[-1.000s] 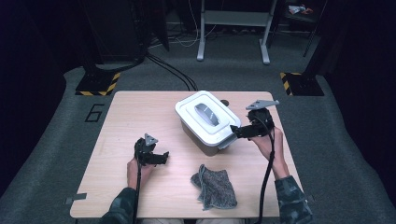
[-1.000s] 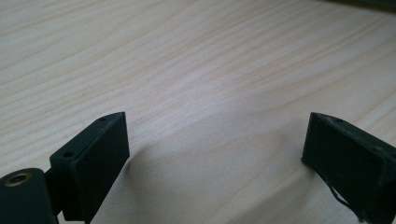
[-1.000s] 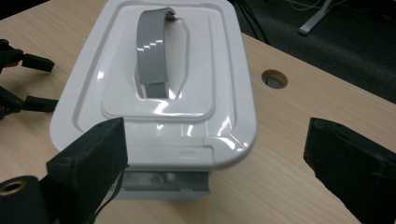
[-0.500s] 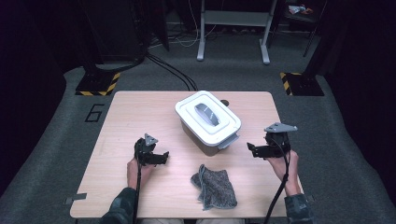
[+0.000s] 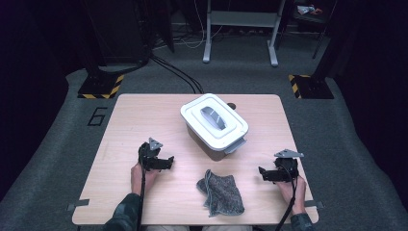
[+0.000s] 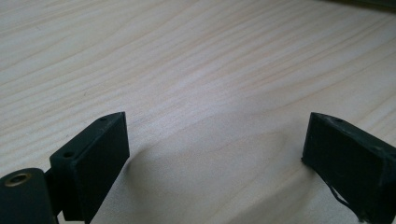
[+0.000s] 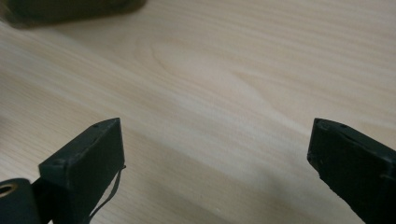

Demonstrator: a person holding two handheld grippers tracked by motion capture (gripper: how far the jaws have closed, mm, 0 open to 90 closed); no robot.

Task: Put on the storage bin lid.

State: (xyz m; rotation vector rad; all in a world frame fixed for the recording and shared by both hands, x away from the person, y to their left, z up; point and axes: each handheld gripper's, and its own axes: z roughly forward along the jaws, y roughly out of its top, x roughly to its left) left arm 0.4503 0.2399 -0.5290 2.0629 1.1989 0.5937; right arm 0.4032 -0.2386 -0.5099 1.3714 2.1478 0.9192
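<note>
Box (image 5: 215,126) — lid on, frame centre, on desk (image 5: 144,110) | cloth (image 5: 221,191) loose at lower centre | left tongs (image 5: 166,163), right tongs (image 5: 263,173) — jaws wide apart, empty, resting low | judged: box closed, cloth unhandled.

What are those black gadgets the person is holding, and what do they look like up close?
They are two handheld grippers. The left gripper and the right gripper are black, each with two flat, blocky black jaws that have small screw holes. A grey three-cornered plate sits on top of each, and a thin black cable trails back from each along the forearm. The person wears dark, camouflage-like sleeves.
</note>
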